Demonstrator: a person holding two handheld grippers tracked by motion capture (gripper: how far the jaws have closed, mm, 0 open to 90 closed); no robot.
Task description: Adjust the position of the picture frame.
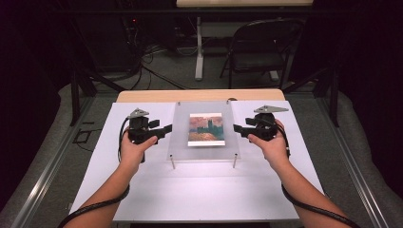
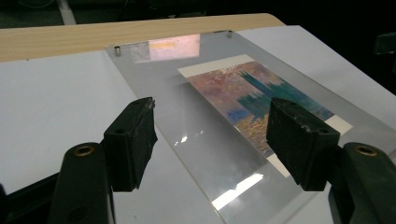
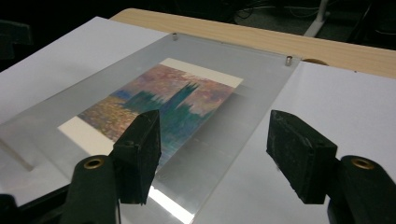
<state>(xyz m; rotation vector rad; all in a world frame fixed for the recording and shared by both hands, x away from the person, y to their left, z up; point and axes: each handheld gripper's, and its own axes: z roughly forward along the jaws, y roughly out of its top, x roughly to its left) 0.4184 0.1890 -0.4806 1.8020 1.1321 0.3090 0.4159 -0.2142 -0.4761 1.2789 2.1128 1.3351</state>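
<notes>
A clear acrylic panel [image 1: 180, 137] rests on short metal posts [image 1: 172, 163] at the middle of the table, with a colourful painting print [image 1: 206, 129] under it. My left gripper [image 1: 167, 129] hovers at the panel's left edge, jaws open and empty. My right gripper [image 1: 236, 128] hovers at the right edge, also open and empty. In the left gripper view the open gripper [image 2: 212, 109] stands over the panel [image 2: 196, 154] and the print [image 2: 252, 93]. In the right gripper view the gripper [image 3: 215, 121] straddles the panel's edge [image 3: 224, 154] from above, beside the print [image 3: 163, 98].
A white sheet [image 1: 199, 194] covers the wooden table [image 1: 199, 95]. Two more posts [image 3: 174, 36] [image 3: 288, 59] hold the panel's far corners. Beyond the table stand a folding chair [image 1: 259, 47] and a desk leg [image 1: 199, 52], with cables on the floor.
</notes>
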